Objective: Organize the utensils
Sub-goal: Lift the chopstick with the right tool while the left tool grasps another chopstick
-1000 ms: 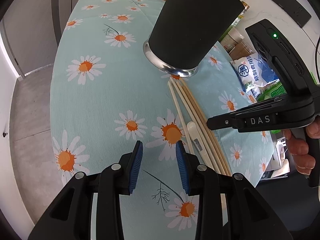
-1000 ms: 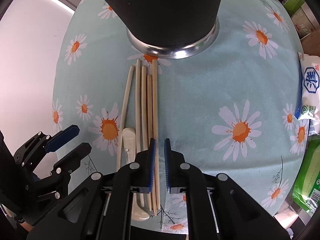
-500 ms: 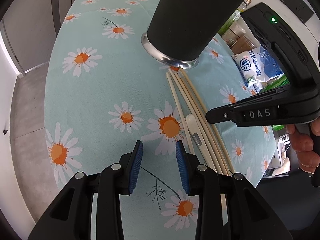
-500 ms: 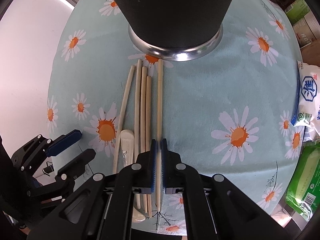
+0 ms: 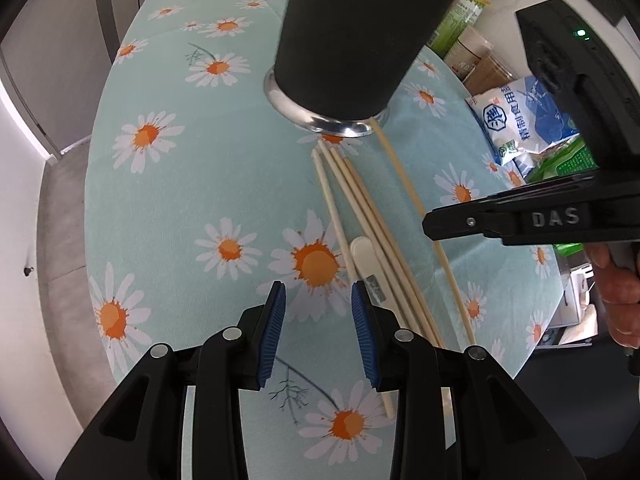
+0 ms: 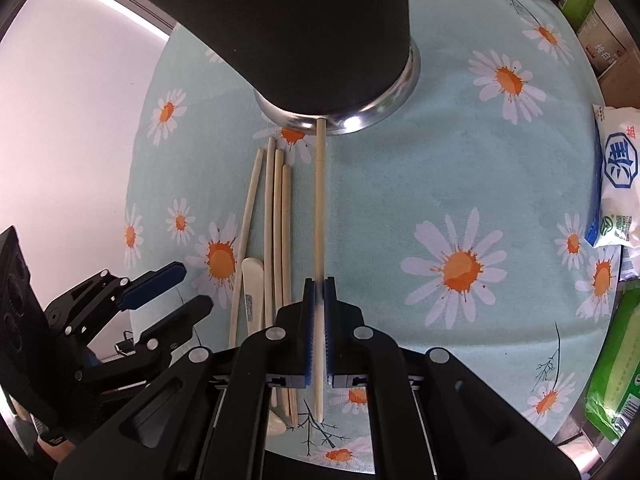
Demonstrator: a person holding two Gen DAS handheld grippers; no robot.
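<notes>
Right gripper (image 6: pixel 319 300) clamps one pale wooden chopstick (image 6: pixel 319 200); next, lift it into the black metal-based cylindrical holder (image 6: pixel 320 40). Left gripper (image 5: pixel 318 320) gapes empty.

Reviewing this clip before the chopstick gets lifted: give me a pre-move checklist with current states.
1. Right gripper shut on the single chopstick: ok.
2. Only one chopstick between its pads: ok.
3. Chopstick apart from the other chopsticks: ok.
4. Left gripper open, holding nothing: ok.
5. Black holder upright on the tablecloth: ok.
6. Holder's opening free: cannot tell, out of view.
</notes>
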